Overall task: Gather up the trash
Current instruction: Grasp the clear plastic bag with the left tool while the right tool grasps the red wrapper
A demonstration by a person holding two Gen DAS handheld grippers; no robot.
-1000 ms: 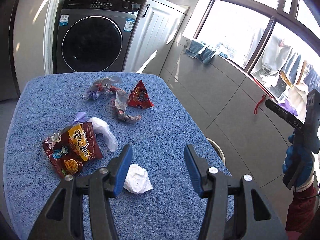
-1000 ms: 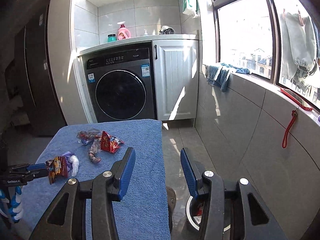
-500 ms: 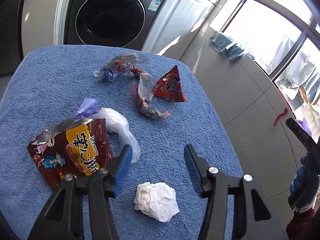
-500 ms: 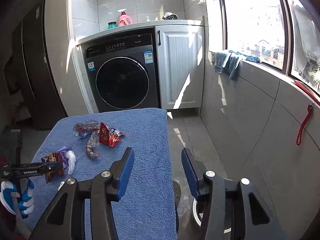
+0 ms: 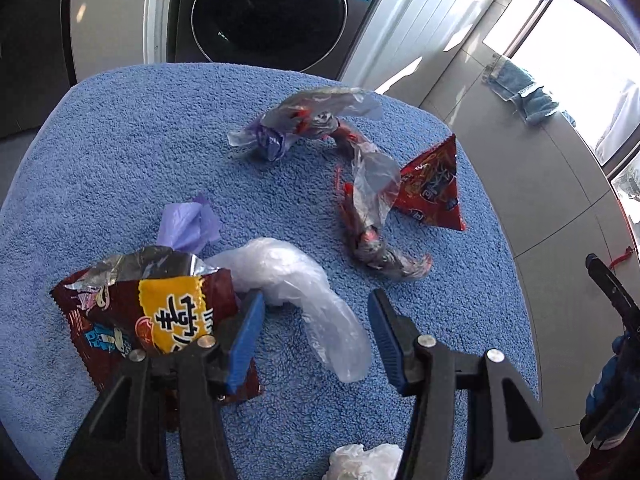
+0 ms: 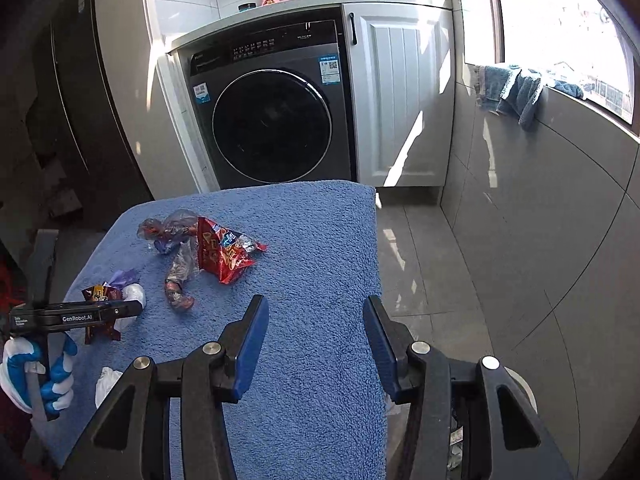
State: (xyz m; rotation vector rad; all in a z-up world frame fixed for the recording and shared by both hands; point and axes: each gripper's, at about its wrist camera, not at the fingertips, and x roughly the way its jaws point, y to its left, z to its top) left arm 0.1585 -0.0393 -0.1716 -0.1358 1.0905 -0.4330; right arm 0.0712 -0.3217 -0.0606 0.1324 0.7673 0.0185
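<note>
Trash lies on a blue towel-covered table. My left gripper is open, low over a clear white plastic bag that lies between its fingers. A brown and yellow snack bag and a purple scrap are at its left. A red triangular wrapper, a twisted clear wrapper and a clear and purple wrapper lie farther off. A crumpled white tissue is near the bottom edge. My right gripper is open and empty over the table's right edge.
A dark front-loading washing machine and a white cabinet stand behind the table. A white bin sits on the tiled floor below my right gripper. Blue cloths hang on the window ledge.
My left gripper moved forward and down, from over the tissue to around the white plastic bag. My right gripper drifted slightly closer to the table. Both stayed open.
</note>
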